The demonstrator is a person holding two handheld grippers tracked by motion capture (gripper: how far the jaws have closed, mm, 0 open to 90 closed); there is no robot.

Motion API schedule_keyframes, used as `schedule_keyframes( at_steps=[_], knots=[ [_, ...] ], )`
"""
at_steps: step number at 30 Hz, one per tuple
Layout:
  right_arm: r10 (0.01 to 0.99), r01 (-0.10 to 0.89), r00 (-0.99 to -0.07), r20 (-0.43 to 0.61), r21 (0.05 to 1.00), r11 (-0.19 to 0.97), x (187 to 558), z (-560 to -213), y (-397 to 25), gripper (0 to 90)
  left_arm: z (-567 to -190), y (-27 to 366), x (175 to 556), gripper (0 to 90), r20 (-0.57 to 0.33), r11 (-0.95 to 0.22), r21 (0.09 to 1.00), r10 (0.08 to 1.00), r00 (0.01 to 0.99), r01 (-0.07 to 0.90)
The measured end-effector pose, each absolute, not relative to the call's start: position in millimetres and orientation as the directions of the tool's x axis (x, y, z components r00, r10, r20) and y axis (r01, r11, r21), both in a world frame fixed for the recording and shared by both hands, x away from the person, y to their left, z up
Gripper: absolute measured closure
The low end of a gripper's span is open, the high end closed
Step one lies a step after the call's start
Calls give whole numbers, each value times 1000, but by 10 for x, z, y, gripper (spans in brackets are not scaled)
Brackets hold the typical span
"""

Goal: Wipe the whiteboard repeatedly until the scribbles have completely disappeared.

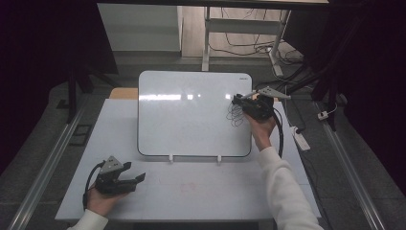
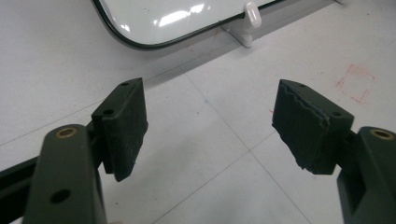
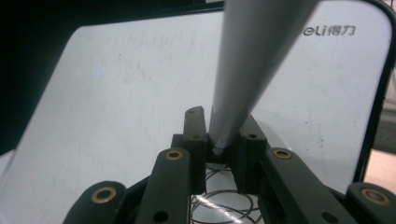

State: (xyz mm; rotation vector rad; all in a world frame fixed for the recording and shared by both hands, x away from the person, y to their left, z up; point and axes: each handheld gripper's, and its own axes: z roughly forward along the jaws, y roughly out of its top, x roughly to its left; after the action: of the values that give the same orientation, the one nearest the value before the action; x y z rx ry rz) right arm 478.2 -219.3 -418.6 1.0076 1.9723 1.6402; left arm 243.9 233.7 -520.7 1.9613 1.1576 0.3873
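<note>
Right claw (image 1: 238,99) clenched on a grey marker (image 3: 252,70), its tip at the whiteboard (image 1: 191,115) beside a black scribble (image 1: 235,115). The marker looks light, stiff and smooth, likely slippery; grip mid-barrel. Left claw (image 1: 139,178) released, resting low over the white tabletop (image 1: 201,191), well short of the board. Beyond the claws, dark floor with cables (image 1: 244,48).

I read this as a lab: white bench table (image 1: 191,191), propped whiteboard (image 1: 191,115), floor cables (image 1: 249,48), dark surrounds.
</note>
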Motion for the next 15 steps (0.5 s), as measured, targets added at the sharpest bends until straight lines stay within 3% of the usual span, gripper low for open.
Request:
schedule_keyframes(
  at_steps=[5,11,15],
  knots=[
    [794,263,-581,181,964,-27,4877,-4056,-2399,779,-5201,2323,2427,268,-128,-258,770,834,537,584],
    [719,255,-688,94,960,119,4777,-4166,-2154,779,-5201,2342,2434,268,-128,-254,772,836,533,583],
    [789,237,-605,104,970,54,4823,-4088,-2274,779,-5196,2337,2424,268,-127,-253,774,836,534,580]
  ],
)
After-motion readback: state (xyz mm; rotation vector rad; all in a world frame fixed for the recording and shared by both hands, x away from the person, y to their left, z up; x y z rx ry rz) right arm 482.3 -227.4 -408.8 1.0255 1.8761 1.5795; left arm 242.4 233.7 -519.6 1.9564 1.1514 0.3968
